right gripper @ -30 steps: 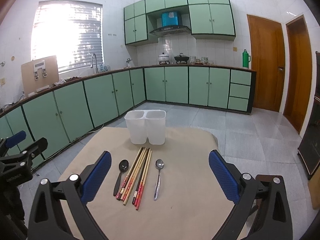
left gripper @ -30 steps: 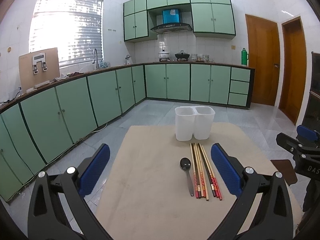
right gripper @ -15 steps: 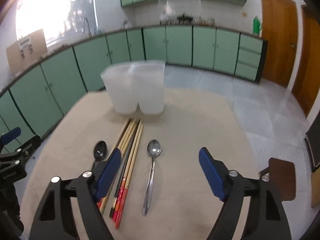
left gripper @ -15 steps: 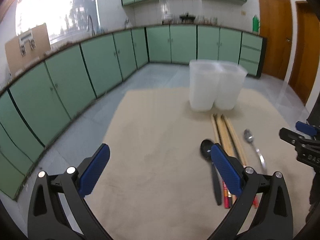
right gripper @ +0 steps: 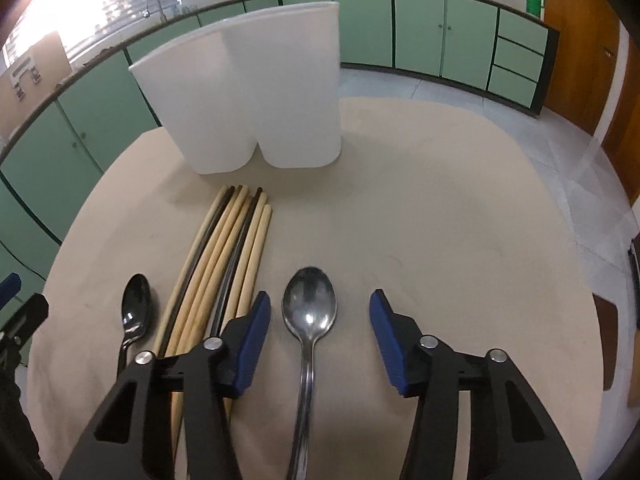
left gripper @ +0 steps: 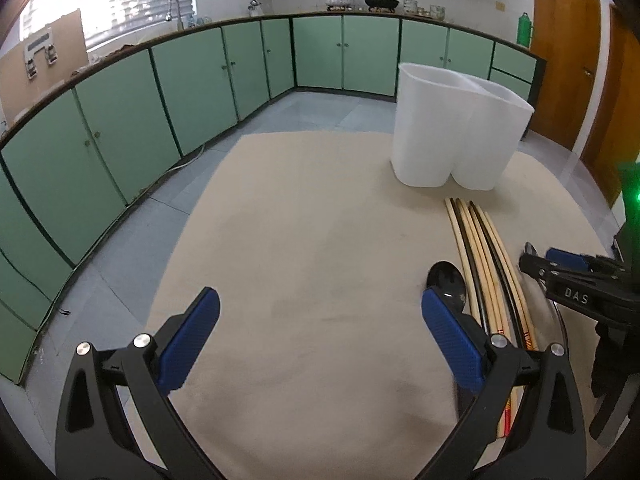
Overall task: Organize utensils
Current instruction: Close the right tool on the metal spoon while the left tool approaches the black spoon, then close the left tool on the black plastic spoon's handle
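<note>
Between the closing fingers of the right gripper (right gripper: 319,322), the silver spoon (right gripper: 309,308) is lying untouched, straddled for a pinch. Beyond it the white holder (right gripper: 244,92) is waiting; the left gripper (left gripper: 320,330), gaping empty, is hanging just left of the black spoon (left gripper: 447,283) and chopsticks (left gripper: 486,264).

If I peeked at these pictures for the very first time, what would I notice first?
Probably the shiny silver metal spoon lying on the beige table, right between the blue-padded fingers of the right gripper, whose jaws are closing around it without touching it. Next, the tall white plastic two-part holder standing behind a bundle of wooden chopsticks, with a black spoon left of them.
</note>
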Demonstrator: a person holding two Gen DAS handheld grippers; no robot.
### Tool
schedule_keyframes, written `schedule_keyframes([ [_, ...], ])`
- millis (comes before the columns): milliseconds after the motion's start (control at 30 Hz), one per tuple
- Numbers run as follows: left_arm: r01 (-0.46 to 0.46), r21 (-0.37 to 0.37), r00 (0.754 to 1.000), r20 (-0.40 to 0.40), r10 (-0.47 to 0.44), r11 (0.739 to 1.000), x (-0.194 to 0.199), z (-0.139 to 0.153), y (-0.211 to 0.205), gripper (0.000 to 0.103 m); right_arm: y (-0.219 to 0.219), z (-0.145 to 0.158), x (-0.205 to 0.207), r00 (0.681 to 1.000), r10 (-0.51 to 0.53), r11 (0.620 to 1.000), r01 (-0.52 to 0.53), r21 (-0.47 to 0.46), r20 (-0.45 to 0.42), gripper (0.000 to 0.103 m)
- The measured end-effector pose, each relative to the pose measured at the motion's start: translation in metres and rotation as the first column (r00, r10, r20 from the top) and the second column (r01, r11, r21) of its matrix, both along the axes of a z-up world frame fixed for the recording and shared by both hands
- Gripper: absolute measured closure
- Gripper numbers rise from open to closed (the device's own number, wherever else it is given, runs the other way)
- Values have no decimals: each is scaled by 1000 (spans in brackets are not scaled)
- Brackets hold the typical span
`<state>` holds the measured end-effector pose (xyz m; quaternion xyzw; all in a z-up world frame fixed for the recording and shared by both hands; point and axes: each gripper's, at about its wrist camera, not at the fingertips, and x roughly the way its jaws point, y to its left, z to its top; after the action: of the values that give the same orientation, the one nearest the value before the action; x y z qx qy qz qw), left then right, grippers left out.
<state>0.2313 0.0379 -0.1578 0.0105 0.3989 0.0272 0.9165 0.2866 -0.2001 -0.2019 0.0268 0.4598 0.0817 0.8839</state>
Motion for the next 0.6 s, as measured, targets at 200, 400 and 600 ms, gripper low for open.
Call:
schedule_keyframes([
  [200,49,-6,998,-34,-49,999,10,-14,-18,5,-2,-1,4,1000,17,1000,-17,12,11,75],
  [400,84,-17,995,-51,-85,996,23,-23,-39,5,-9,-1,1,1000,5,999,-5,42,8,75],
  [600,84,-16,994,-64,-85,996,43,-30,-56,5,-9,-1,-1,1000,5,999,-6,35,15,75],
])
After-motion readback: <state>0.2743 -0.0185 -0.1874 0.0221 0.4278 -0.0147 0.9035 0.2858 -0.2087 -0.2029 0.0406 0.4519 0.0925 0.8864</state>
